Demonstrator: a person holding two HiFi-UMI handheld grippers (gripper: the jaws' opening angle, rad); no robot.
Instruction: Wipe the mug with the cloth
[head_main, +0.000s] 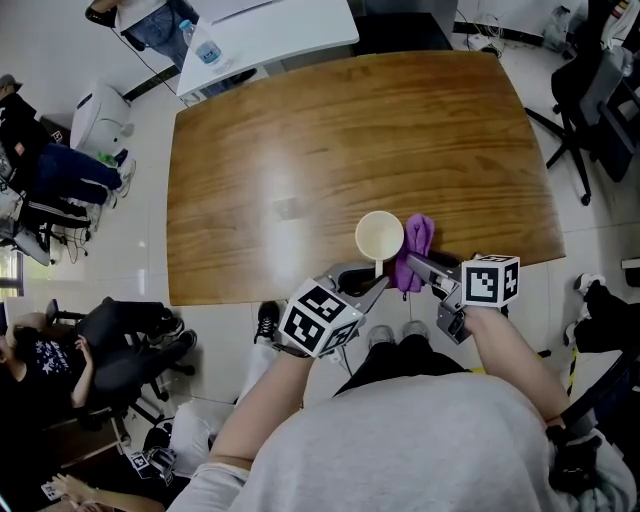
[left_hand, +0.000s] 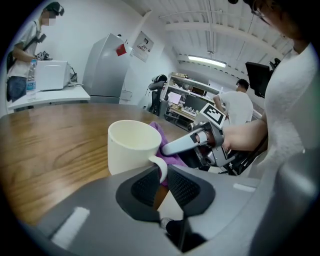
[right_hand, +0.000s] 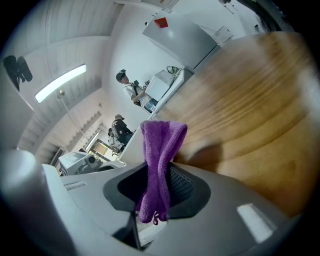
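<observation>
On the desk (head_main: 300, 150), close to its near edge: mug (head_main: 380, 238), one, cream-white, upright, round rim, handle turned toward the person. Touching the mug's right side: cloth (head_main: 413, 248), one, purple, terry, bunched lengthwise. Grippers, two. Left gripper (left_hand: 162, 172): jaws narrow, pinching the mug's handle. Right gripper (right_hand: 161, 176), right of the mug: jaws clamped on the cloth, loose end hanging back between them. Beneath the mug: brown wood-grain top, glossy. Beyond the mug, past the far edge: white table (head_main: 270, 25) with one water bottle (head_main: 207, 50). Around: pale floor, black office chairs (head_main: 580, 110), several people, strip lights overhead.
</observation>
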